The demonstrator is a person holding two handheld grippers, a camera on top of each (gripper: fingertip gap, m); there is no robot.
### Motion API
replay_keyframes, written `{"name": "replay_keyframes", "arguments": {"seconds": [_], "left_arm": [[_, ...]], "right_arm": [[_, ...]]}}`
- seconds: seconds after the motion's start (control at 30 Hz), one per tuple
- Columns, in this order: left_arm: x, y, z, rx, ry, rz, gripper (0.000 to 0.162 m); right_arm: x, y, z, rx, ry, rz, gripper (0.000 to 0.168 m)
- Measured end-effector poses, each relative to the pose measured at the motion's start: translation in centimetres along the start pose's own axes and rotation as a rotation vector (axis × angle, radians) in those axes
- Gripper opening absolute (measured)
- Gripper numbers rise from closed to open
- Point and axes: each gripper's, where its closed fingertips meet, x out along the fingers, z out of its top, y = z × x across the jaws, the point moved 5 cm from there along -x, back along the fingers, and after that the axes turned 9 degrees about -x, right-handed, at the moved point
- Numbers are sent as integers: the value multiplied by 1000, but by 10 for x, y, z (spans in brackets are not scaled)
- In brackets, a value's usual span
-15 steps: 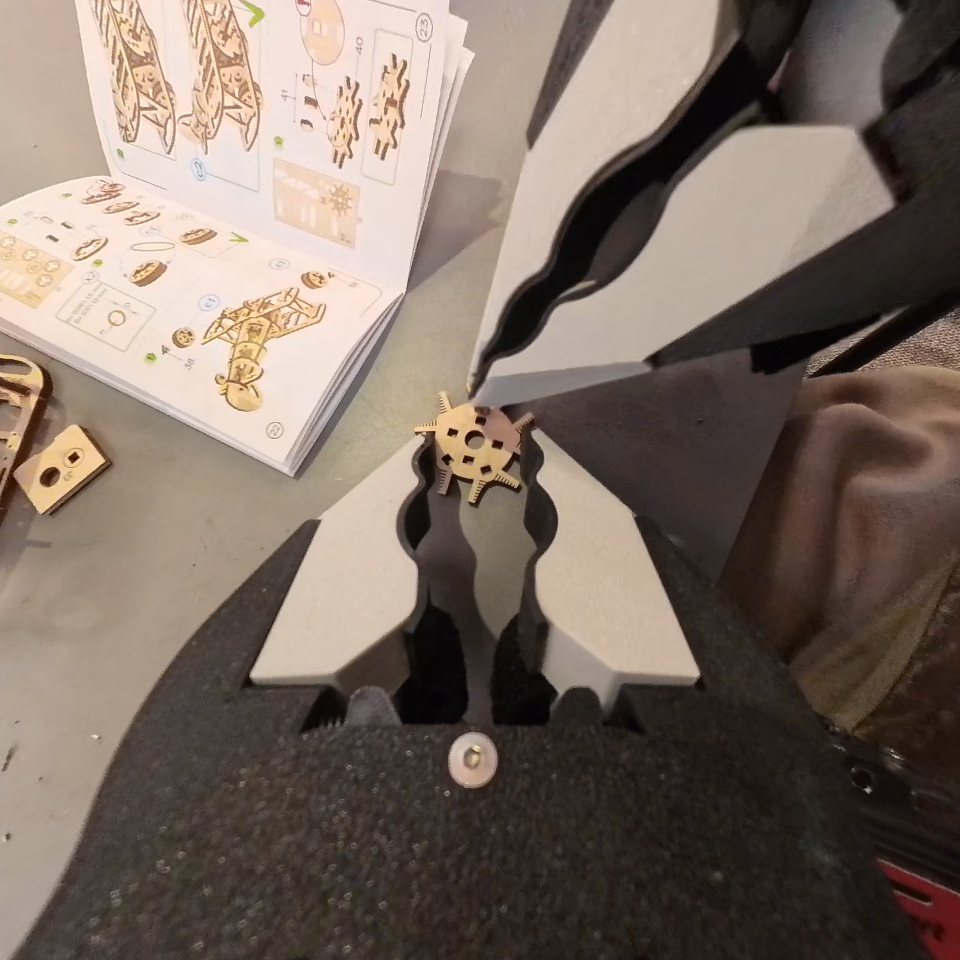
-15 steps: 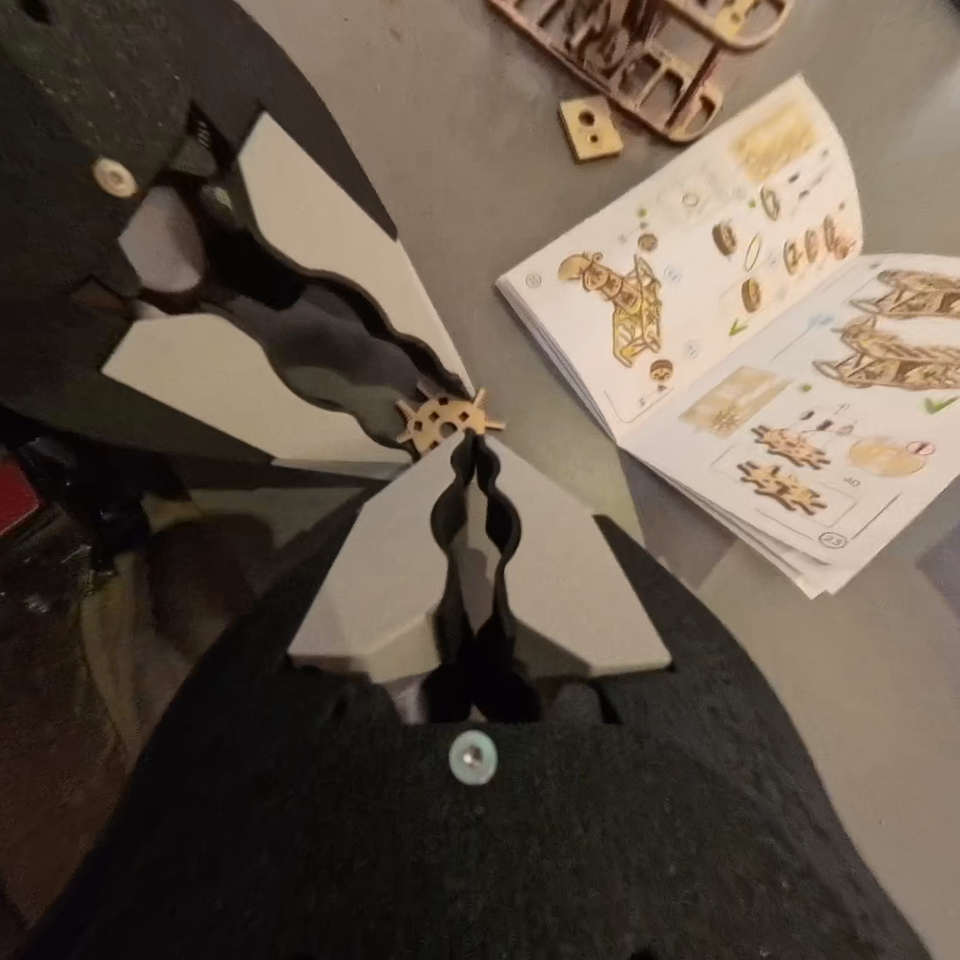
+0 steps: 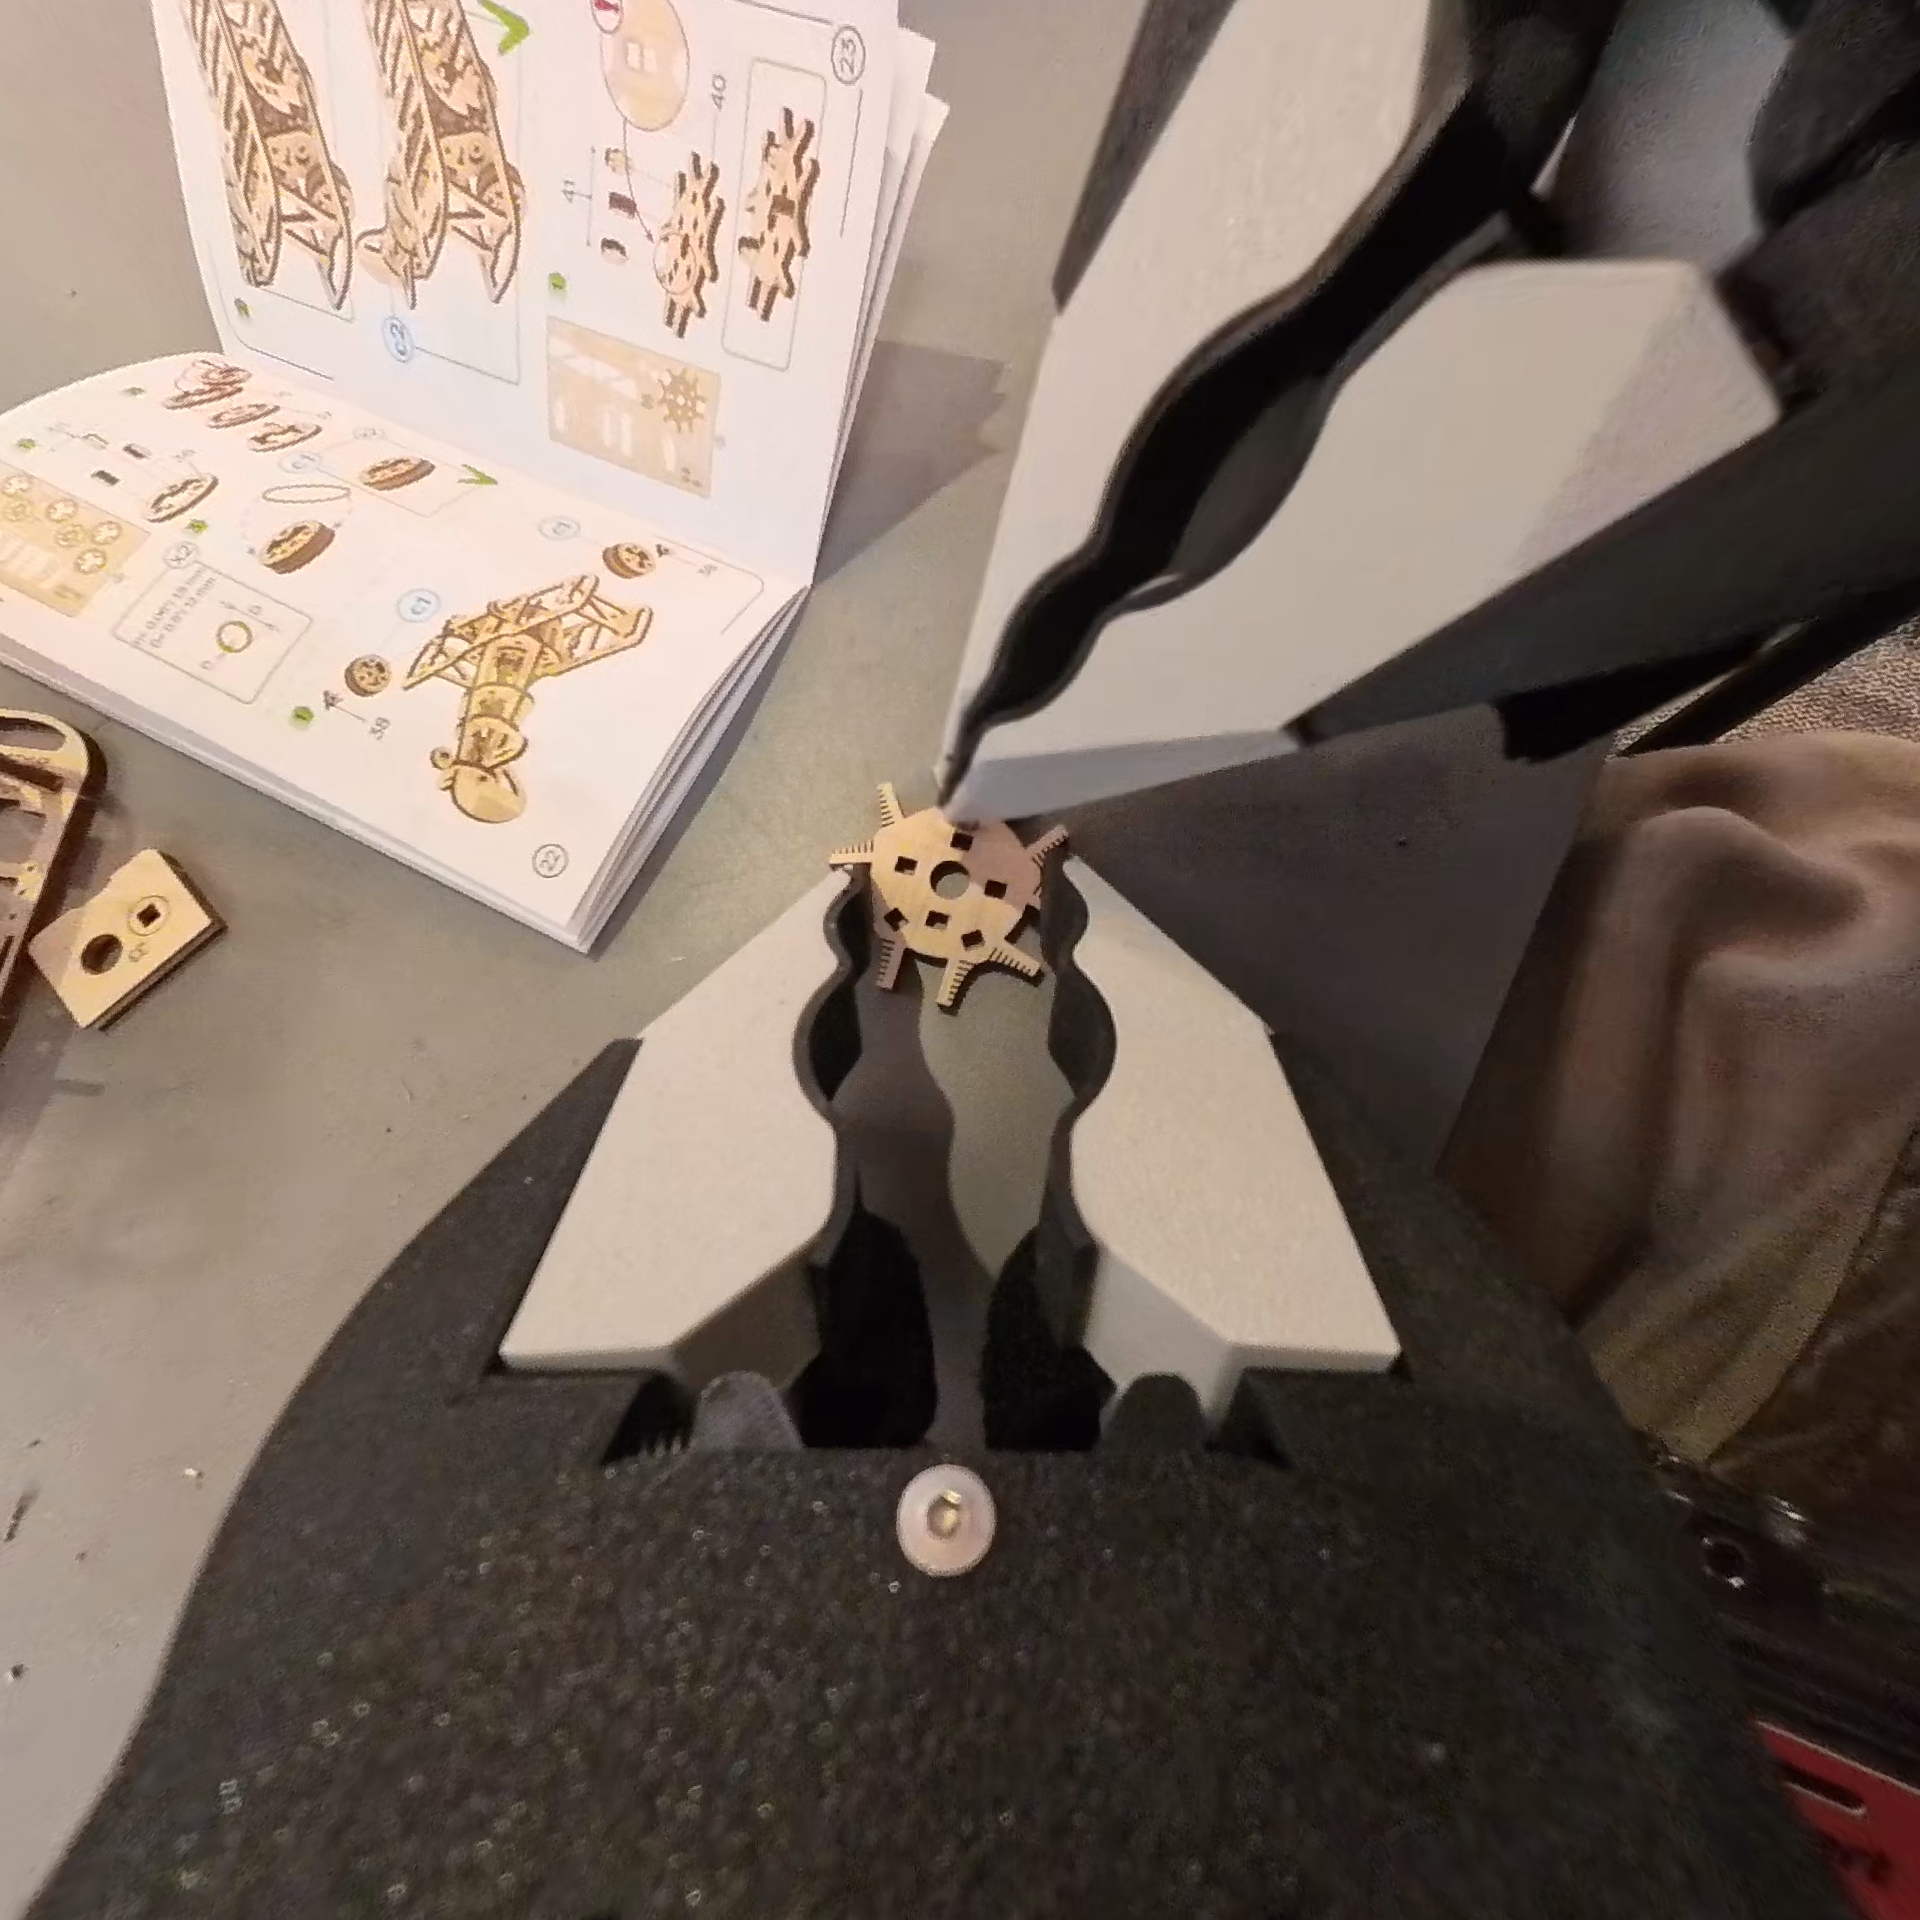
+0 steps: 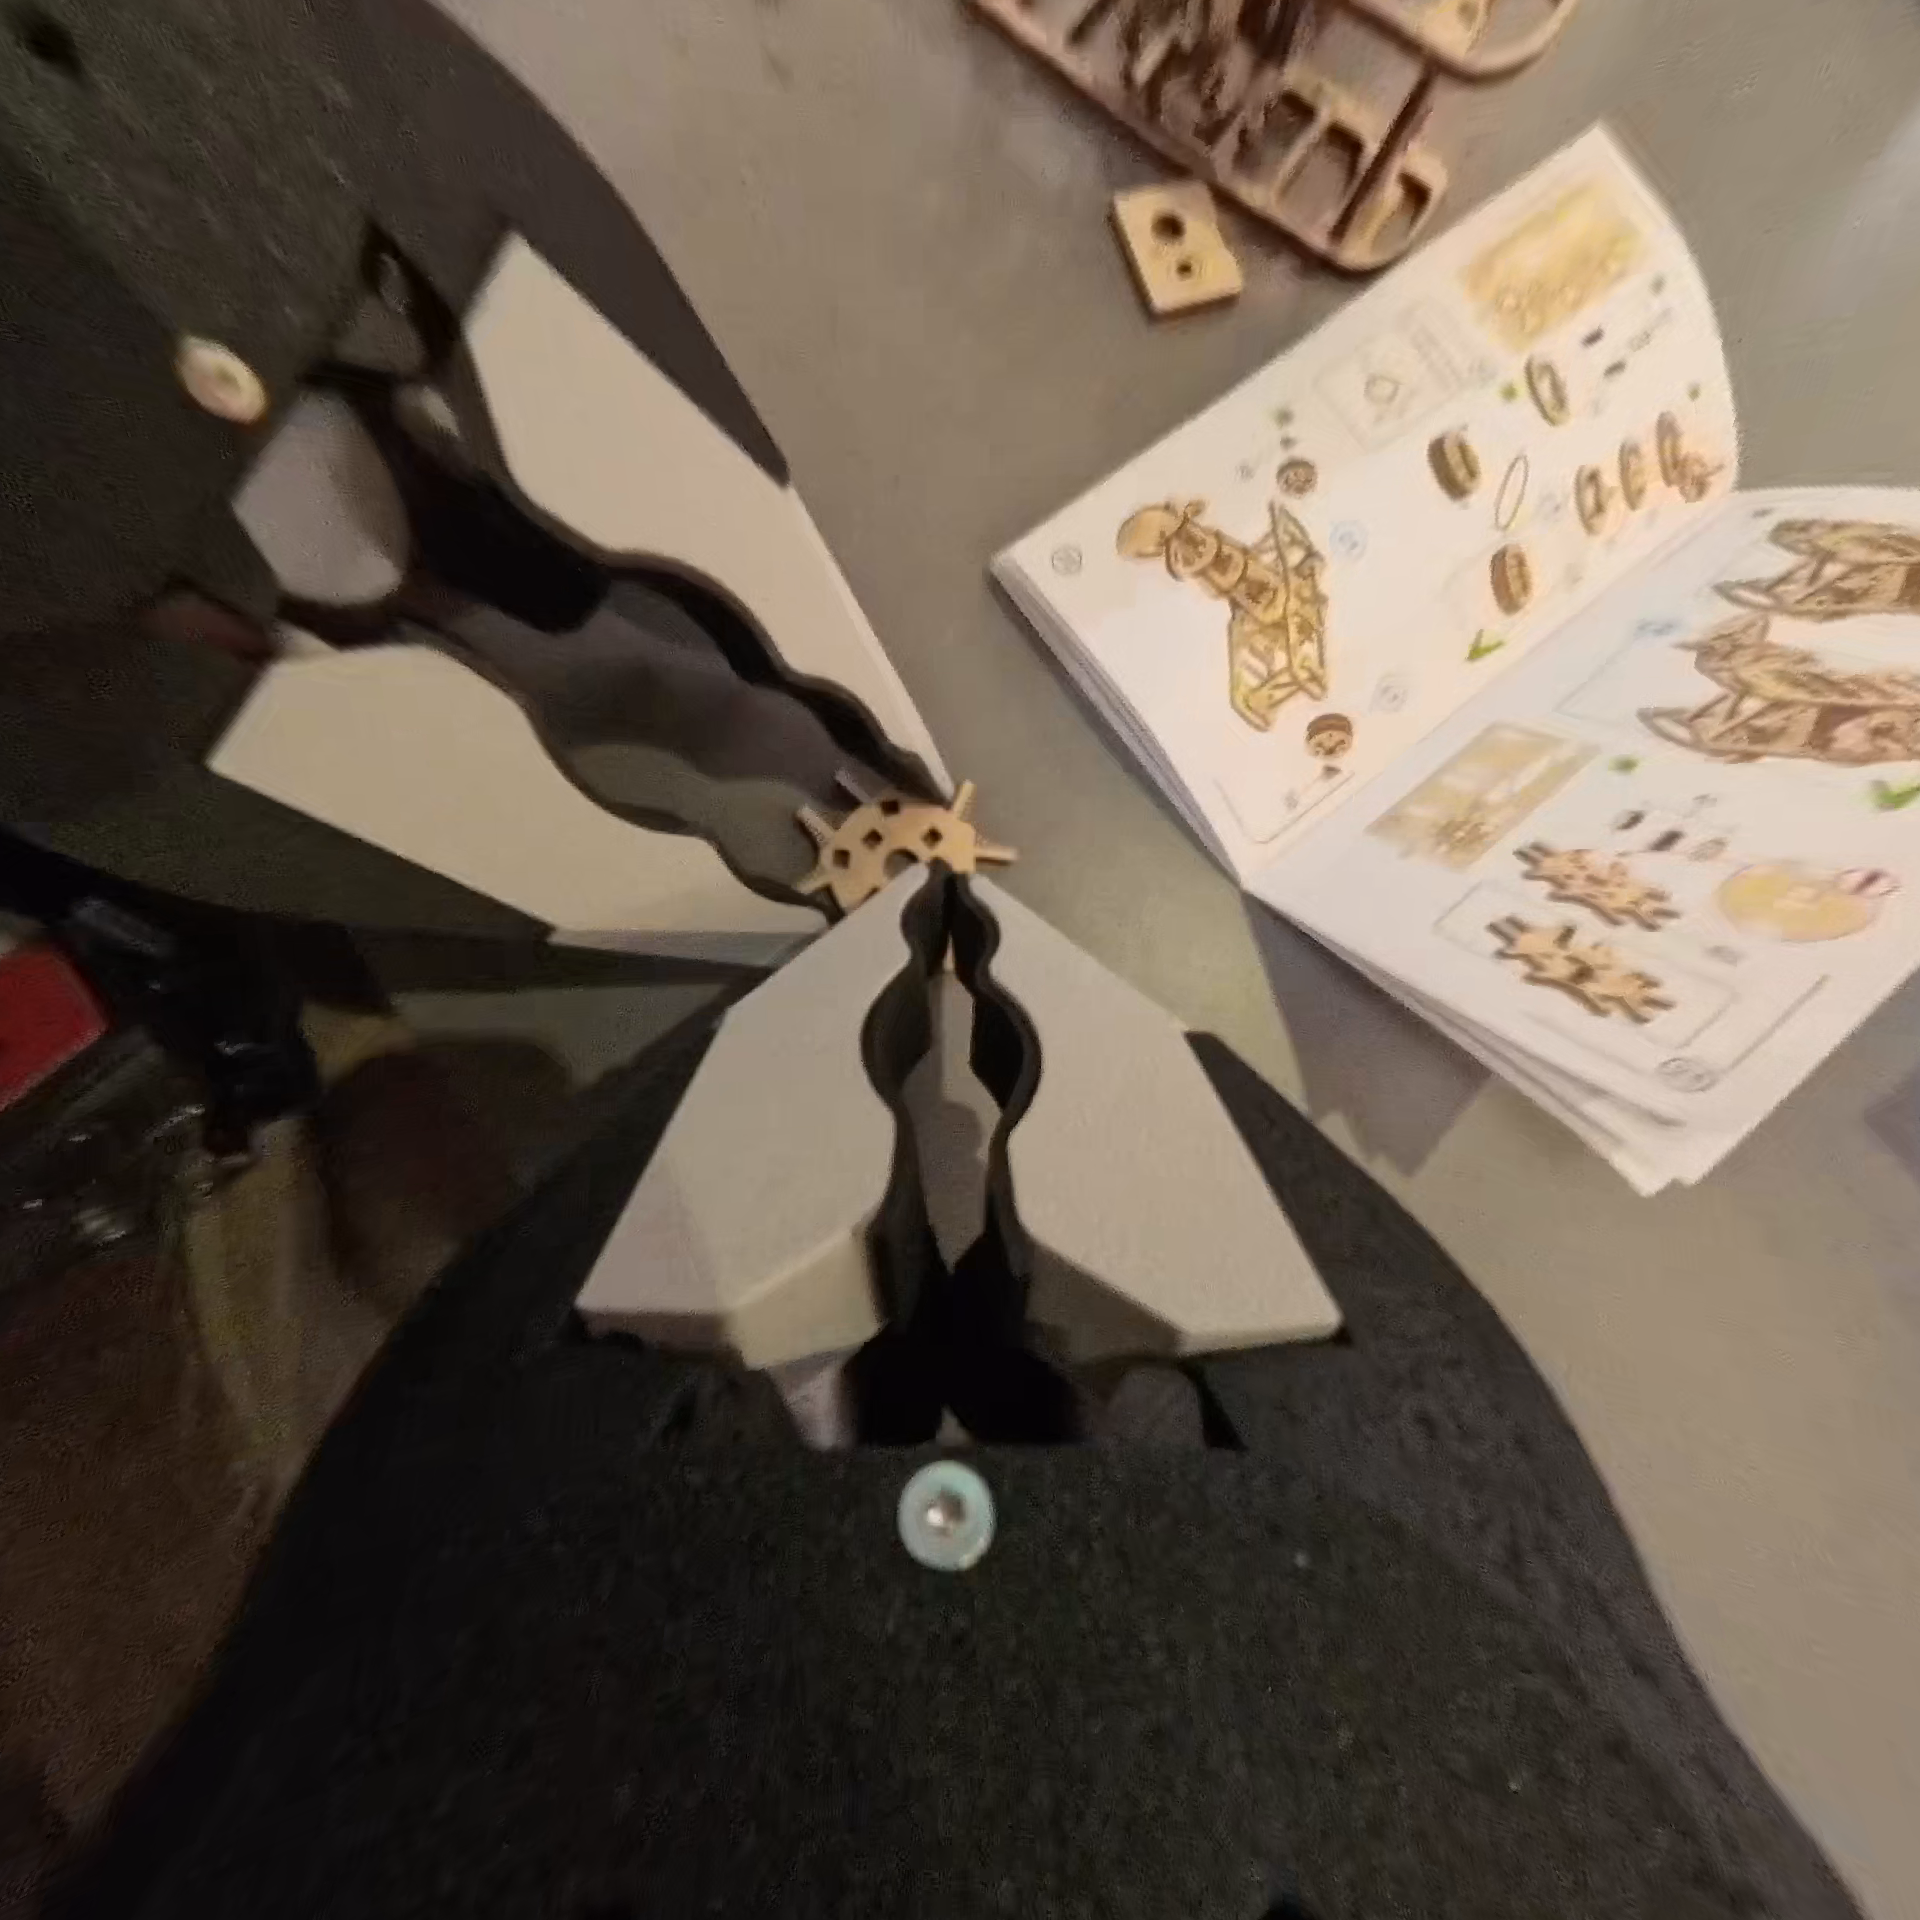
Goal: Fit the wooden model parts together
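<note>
- The little wooden gear [image 3: 956, 902] is being held up off the grey table [image 3: 312, 1091], pinched at its sides between the left gripper [image 3: 954, 914] tips. The fitting step seems to be in hand.
- The right gripper [image 4: 943, 883] is pressed nearly together on the gear's rim — whether a small peg is held there can't be told.
- Next, a steady, lined-up push would be needed.
- Only the left view shows the gear's square holes face-on; the right view shows the half-built frame [image 4: 1278, 125] beyond the open booklet [image 4: 1507, 727].

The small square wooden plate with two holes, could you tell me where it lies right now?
The square wooden plate lies flat on the grey table at the far left of the left wrist view, between the open instruction booklet and the wooden frame piece.
</note>
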Motion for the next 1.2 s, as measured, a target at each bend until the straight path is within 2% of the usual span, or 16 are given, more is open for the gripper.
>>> {"name": "replay_keyframes", "arguments": {"seconds": [0.07,0.17,0.27,0.33,0.53,0.77,1.2], "left_arm": [[0,0,0,0,0,0,31],[0,0,0,1,0,0,31],[0,0,0,0,0,-1,31],[0,0,0,-1,0,-1,31],[0,0,0,3,0,-1,31],[0,0,0,0,0,-1,31],[1,-3,0,16,1,-5,31]], "right_arm": [[-1,0,0,-29,33,-1,0],[-12,-5,23,-43,-90,-77,0],[3,0,1,-2,23,-16,0],[-1,2,-2,19,39,27,0],[-19,-10,21,1,-86,-67,0],[2,-4,1,17,-14,-14,0],[-2,1,-3,39,-48,-1,0]]}}
